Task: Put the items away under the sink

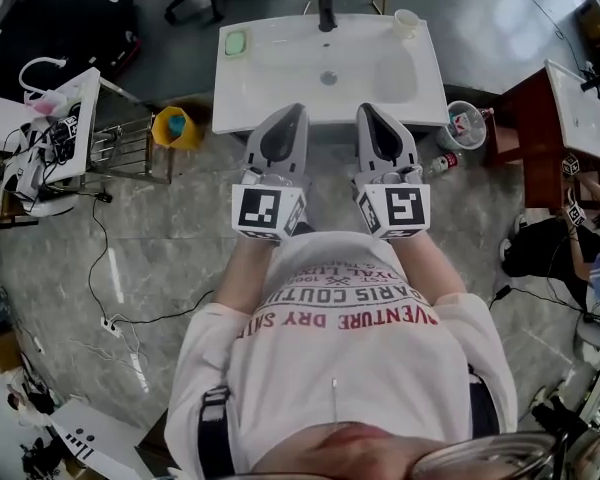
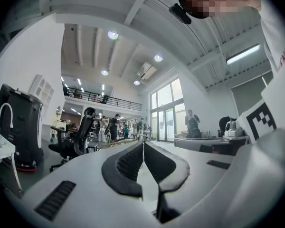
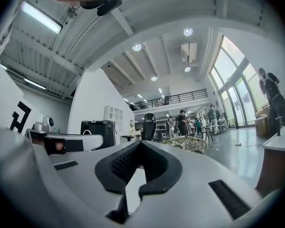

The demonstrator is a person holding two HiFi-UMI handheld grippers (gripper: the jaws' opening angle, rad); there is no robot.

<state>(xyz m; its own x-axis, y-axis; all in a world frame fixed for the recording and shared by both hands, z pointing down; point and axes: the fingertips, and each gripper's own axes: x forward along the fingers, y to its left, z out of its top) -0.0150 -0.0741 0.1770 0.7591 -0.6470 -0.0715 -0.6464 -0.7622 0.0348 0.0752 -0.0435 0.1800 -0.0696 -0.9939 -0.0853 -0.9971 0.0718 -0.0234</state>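
In the head view I stand facing a white sink (image 1: 280, 88) with a black faucet (image 1: 327, 10). My left gripper (image 1: 288, 114) and right gripper (image 1: 372, 114) are held side by side at chest height, tips toward the sink's front edge. Both are shut and hold nothing. On the floor left of the sink sits a yellow tub (image 1: 175, 126) with something blue in it. Right of the sink stand a clear container (image 1: 465, 123) and a lying bottle (image 1: 438, 163). The left gripper (image 2: 143, 144) and the right gripper (image 3: 139, 144) point up at the hall and ceiling in their own views.
A green soap dish (image 1: 236, 42) and a cup (image 1: 406, 21) rest on the sink's back corners. A metal rack (image 1: 130, 150) stands to the left, a brown table (image 1: 525, 118) to the right. Cables (image 1: 110, 268) trail over the marble floor.
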